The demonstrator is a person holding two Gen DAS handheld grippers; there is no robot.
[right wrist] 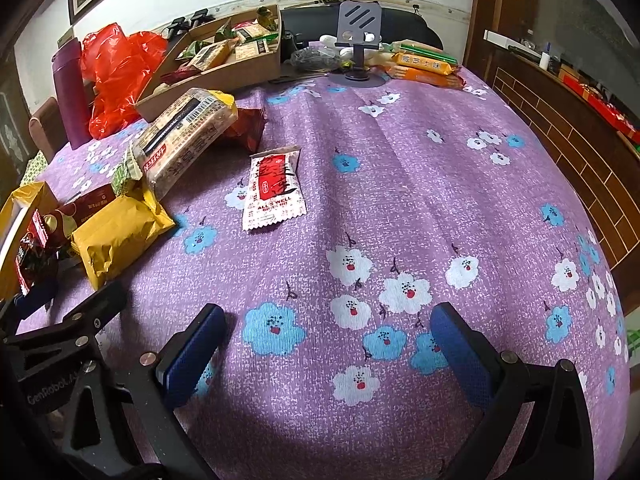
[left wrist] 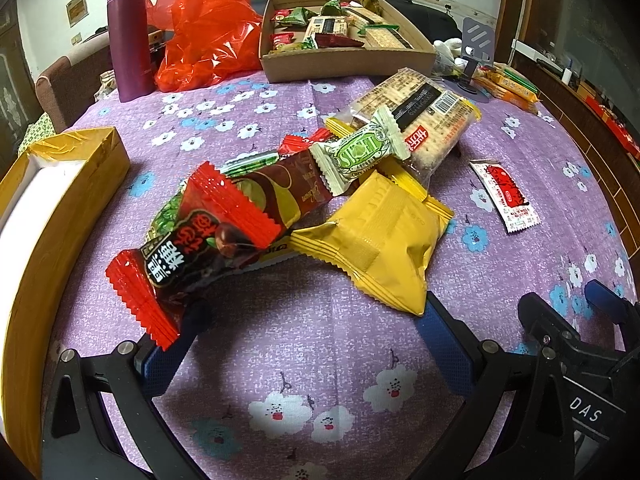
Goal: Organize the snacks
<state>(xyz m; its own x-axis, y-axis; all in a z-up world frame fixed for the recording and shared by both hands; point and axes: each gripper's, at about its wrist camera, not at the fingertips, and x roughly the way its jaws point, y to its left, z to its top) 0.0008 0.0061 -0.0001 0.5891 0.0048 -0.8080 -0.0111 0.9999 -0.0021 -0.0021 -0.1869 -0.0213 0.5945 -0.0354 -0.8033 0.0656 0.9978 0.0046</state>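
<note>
A heap of snacks lies on the purple flowered tablecloth [left wrist: 320,360]. In it are a dark red packet [left wrist: 192,252], a yellow packet [left wrist: 380,240], a brown chocolate packet [left wrist: 280,192], a green-white candy [left wrist: 360,152] and a clear cracker pack [left wrist: 420,120]. My left gripper [left wrist: 312,312] is open just in front of the heap. The dark red packet overhangs its left finger and the yellow packet's corner touches its right finger. A red-white sachet [right wrist: 272,188] lies alone ahead of my right gripper [right wrist: 330,312], which is open over bare cloth.
A cardboard tray [left wrist: 348,62] holding several snacks stands at the back, beside a red plastic bag [left wrist: 204,28] and a purple bottle [left wrist: 128,36]. A yellow box [left wrist: 60,208] sits at the left edge. A phone stand [right wrist: 358,36] and orange biscuit packs [right wrist: 424,66] are far right.
</note>
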